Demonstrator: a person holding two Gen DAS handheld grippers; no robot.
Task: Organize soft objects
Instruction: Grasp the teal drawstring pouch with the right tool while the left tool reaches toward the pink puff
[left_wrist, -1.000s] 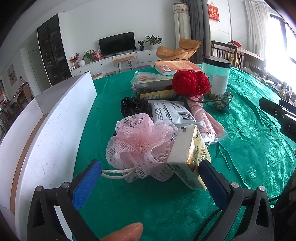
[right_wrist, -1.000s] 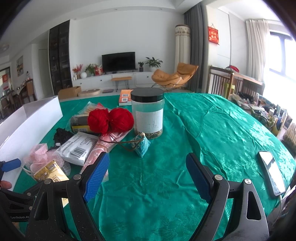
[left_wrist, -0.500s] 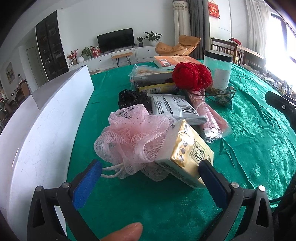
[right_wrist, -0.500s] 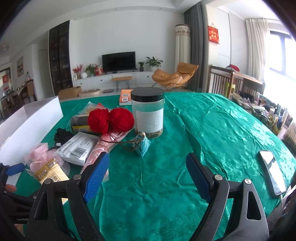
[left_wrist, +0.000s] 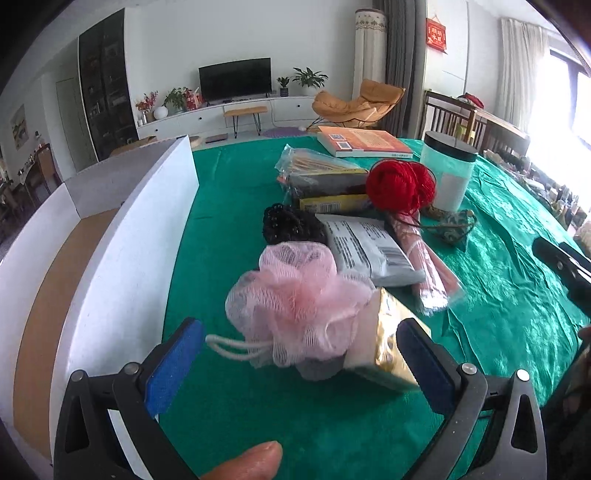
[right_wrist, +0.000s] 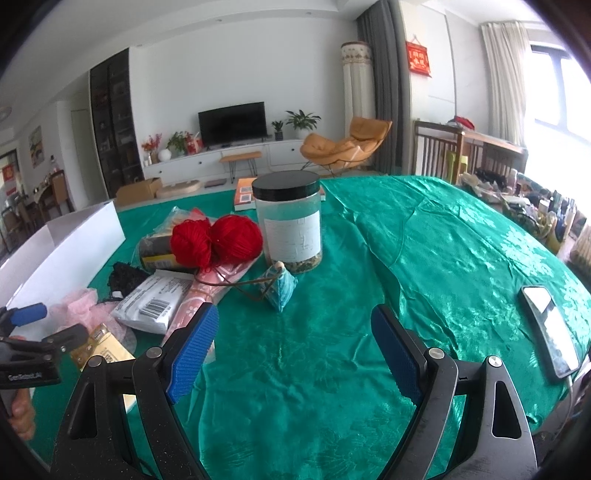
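Observation:
A pink mesh bath pouf (left_wrist: 295, 306) with a white cord lies on the green tablecloth, right in front of my open left gripper (left_wrist: 295, 354); nothing is clamped between its blue pads. A gold tissue pack (left_wrist: 384, 350) leans against the pouf's right side, by the right pad. Behind lie a black scrunchie (left_wrist: 291, 223), a white plastic packet (left_wrist: 369, 251) and red yarn balls (left_wrist: 400, 186). My right gripper (right_wrist: 295, 347) stands open over bare cloth, with the yarn (right_wrist: 218, 240) and a small teal pouch (right_wrist: 280, 291) further ahead. The pouf (right_wrist: 79, 306) shows at the left in the right wrist view.
A white open box (left_wrist: 122, 258) with a brown floor stands left of the pile. A black-lidded clear jar (right_wrist: 290, 221), an orange book (left_wrist: 365, 142), pink wrapped items (left_wrist: 424, 258) and a snack bag (left_wrist: 317, 173) crowd the pile. A phone (right_wrist: 550, 328) lies at the right table edge.
My left gripper has moved forward and lower toward the pink pouf, which now sits larger between the open pads. The right gripper has held still.

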